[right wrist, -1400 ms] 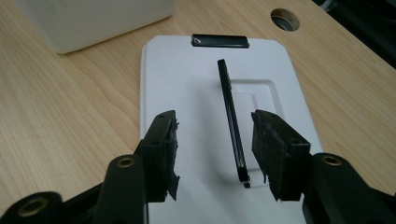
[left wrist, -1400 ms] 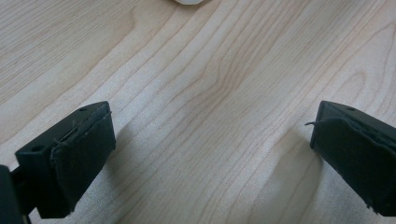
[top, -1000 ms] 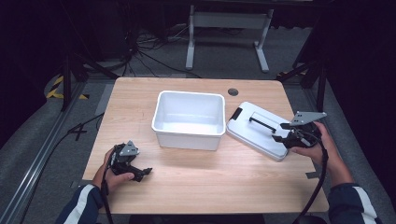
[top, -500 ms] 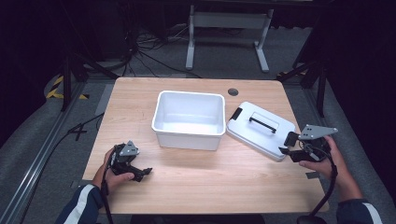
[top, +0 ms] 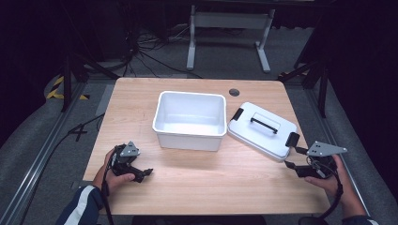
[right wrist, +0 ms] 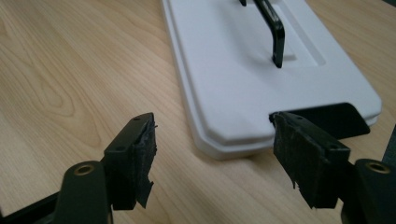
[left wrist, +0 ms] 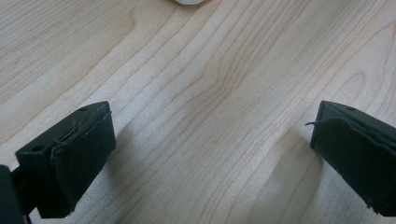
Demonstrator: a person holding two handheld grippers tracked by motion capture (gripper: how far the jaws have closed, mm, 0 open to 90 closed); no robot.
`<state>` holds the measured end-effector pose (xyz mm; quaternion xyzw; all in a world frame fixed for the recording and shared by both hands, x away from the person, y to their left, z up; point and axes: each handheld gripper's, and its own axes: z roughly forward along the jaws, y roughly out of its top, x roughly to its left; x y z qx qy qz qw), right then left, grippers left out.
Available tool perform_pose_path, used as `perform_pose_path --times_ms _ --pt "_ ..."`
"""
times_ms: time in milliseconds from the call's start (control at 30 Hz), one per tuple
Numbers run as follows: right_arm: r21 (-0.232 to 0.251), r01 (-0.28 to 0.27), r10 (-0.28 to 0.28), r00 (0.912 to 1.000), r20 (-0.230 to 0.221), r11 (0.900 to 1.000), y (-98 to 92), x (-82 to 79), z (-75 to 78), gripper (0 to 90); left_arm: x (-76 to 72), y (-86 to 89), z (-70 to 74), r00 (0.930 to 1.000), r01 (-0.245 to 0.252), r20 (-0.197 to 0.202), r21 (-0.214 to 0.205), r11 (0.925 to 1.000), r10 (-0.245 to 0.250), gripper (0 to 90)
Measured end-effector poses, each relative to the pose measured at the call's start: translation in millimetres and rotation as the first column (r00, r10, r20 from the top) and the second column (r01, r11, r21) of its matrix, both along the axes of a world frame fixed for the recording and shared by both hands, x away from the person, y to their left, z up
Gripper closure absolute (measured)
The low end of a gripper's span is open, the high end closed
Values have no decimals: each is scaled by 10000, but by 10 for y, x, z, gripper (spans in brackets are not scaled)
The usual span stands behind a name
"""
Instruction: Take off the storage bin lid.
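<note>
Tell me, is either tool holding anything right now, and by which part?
Nothing is held. The right tool is open just short of the lid; the left tool is open over bare table.

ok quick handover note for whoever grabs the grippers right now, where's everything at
Left gripper: open, holding nothing, low over the wooden table at its near left.
Right gripper: open, holding nothing, just short of the near corner of the white plastic lid with the black handle.
White rectangular plastic bin: mid-table, uncovered, looks empty.
The lid lies flat on the table, right of the bin.
Done: nothing gripped, lid not on the bin.
Left: probably grip the lid, lift it across and seat it on the bin.
</note>
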<state>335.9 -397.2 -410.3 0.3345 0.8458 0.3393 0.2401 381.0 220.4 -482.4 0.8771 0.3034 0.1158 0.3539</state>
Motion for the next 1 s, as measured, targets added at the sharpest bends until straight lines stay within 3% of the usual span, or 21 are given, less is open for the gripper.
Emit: perform_pose_path --times_ms 400,567,633,1000 --pt "366 513 -492 9972 -565 9980 -118 -158 -388 278 -3 3 6 10000 9 -66 35 10000 -9 5" --pt "742 637 -584 9957 -715 9952 -164 -222 -542 265 -3 4 7 10000 12 -64 55 10000 -12 5" --pt "998 672 -595 9952 -778 9927 -174 -219 -566 259 -3 3 5 10000 3 -51 42 10000 -3 5" --pt "1136 975 -862 9912 -1007 9887 -153 -206 -571 244 -11 5 8 10000 -16 -61 82 10000 16 6"
